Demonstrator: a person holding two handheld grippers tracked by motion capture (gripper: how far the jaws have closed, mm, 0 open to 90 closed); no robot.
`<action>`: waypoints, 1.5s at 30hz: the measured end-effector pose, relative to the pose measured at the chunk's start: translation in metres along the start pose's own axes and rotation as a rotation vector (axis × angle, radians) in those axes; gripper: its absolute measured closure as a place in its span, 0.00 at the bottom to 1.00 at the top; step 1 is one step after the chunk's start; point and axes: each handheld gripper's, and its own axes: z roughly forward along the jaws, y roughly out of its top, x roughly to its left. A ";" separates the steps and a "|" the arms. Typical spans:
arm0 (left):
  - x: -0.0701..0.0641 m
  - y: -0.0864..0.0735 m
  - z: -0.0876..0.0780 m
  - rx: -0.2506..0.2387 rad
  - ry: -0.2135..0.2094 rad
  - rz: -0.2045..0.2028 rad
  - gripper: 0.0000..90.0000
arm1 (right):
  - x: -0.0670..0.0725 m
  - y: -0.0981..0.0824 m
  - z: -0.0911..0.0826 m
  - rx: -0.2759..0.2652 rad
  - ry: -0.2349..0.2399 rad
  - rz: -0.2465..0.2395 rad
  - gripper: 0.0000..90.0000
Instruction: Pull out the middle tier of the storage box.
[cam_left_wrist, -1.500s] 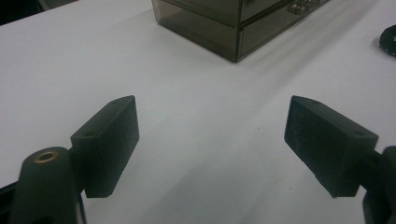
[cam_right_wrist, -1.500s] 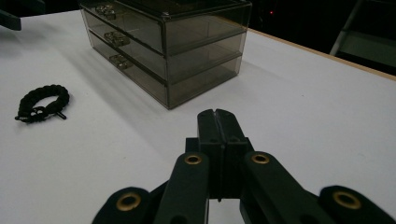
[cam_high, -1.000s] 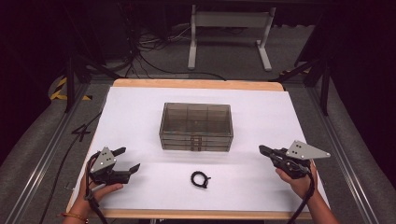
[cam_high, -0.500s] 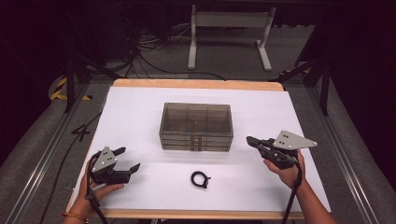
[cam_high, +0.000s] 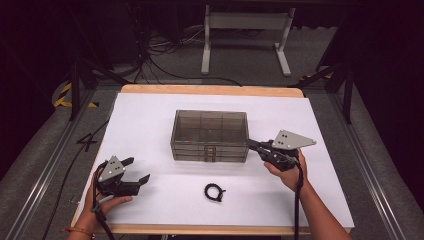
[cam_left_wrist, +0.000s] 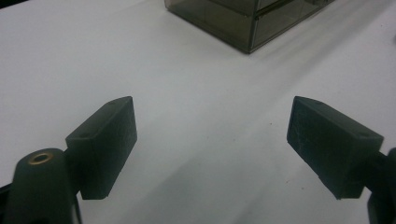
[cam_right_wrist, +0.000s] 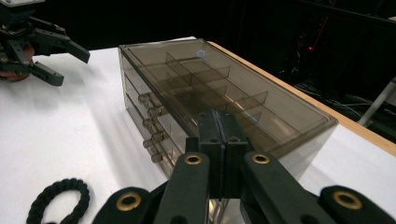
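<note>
1. Fingers of the right gripper (cam_high: 251, 144) are pressed together with nothing between them; seen in the right gripper view (cam_right_wrist: 218, 140), their tips lie just at the near corner of the drawer box (cam_right_wrist: 210, 88), and contact cannot be told.
2. Fingers of the left gripper (cam_high: 136, 169) stand wide apart and empty; in the left gripper view (cam_left_wrist: 212, 140) bare white surface (cam_left_wrist: 187, 93) shows between them. Its jaws have just been opening a little further.
3. Drawer box (cam_high: 210, 135): smoked, see-through, with divided compartments and small knobbed drawer fronts facing the person; it stands near the centre of the surface (cam_high: 150, 120).
4. Right gripper sits at the box's 4 o'clock corner, held in the person's right hand (cam_high: 285, 170).
5. Left gripper lies well apart from the box, at its 8 o'clock, in the left hand (cam_high: 107, 202).
6. Black cord loop (cam_high: 214, 192) lies flat at the box's 6 o'clock, between the two grippers and touching neither.
</note>
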 end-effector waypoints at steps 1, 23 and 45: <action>-0.001 0.000 0.000 0.006 0.002 0.004 0.15 | 0.000 0.002 0.003 0.000 0.001 -0.004 1.00; -0.010 0.004 0.008 0.090 -0.004 0.106 0.14 | -0.014 0.001 0.046 0.063 0.056 0.007 1.00; -0.056 0.059 0.023 0.034 -0.014 0.343 0.40 | -0.023 0.005 0.054 0.097 0.018 0.021 1.00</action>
